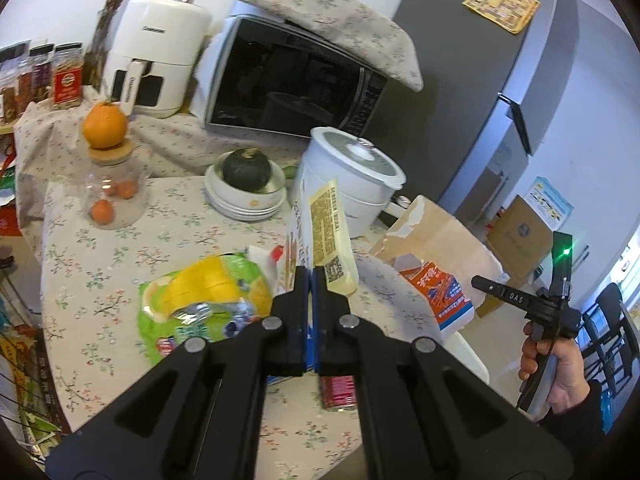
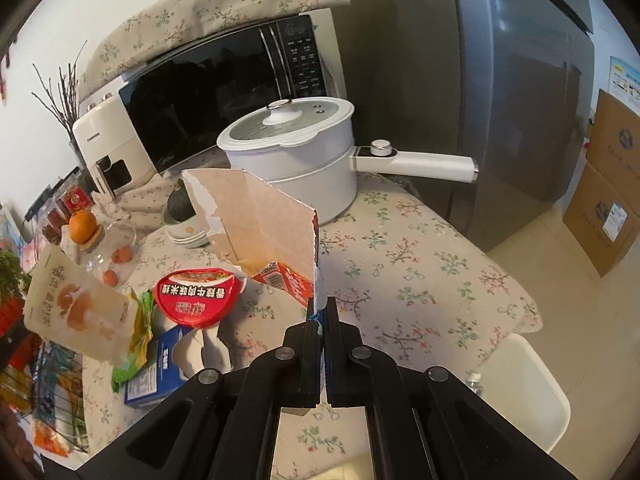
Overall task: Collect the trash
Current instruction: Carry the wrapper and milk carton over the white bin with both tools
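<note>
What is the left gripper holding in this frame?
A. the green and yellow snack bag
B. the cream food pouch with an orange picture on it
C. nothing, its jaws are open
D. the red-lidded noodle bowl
B. The left gripper has its jaws closed on the cream food pouch, lifted off the table; the right wrist view shows that pouch in the air with its orange picture.

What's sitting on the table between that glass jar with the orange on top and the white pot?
In the left wrist view, between the glass jar and the white pot sits a stack of white plates with a dark green squash on top.
</note>
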The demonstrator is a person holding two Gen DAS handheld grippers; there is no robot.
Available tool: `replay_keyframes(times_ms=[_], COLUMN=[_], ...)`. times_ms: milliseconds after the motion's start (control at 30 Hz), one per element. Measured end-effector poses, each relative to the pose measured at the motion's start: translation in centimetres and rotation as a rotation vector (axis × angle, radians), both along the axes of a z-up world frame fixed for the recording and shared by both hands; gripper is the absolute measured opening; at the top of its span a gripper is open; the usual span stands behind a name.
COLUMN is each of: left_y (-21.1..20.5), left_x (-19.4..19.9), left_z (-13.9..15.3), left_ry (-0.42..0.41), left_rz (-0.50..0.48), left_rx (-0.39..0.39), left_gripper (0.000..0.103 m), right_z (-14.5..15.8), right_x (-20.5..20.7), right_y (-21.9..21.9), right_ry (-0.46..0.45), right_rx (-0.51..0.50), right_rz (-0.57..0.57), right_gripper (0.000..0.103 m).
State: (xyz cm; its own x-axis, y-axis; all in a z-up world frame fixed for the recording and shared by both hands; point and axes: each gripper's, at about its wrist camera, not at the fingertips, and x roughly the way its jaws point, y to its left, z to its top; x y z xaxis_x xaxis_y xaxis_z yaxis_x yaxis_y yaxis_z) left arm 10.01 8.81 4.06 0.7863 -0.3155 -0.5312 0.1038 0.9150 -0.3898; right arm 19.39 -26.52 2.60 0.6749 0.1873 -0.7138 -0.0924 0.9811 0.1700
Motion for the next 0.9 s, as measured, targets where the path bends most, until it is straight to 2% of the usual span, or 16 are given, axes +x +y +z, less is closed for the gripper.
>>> replay_keyframes(times_ms=[300, 433, 633, 900], left_y=[-3.6, -6.1, -10.7, -18.4], left_x=[0.1, 0.0, -0.1, -0.8], left_z=[0.9, 1.0, 0.2, -1.1], left_ry=[-0.028, -0.036, -0.015, 0.015], left_rz=[-0.081, -0.127, -0.225, -0.406], left_rx=[-0.028, -0.015, 0.009, 0.017], left_gripper=[0.002, 0.002, 0.002, 0.002], right_z=[0.6, 0.5, 0.2, -0.9], right_x=[-2.5, -3.6, -6.0, -9.8], right_y=[-4.4, -7.2, -12.2, -19.4], right_ry=[-0.011, 0.002, 0.019, 0.063], right_rx=[0.000, 0.002, -0.021, -0.034], right_rz=[-0.047, -0.085, -0.158, -0.285], right_gripper=[0.002, 0.002, 0.002, 0.002])
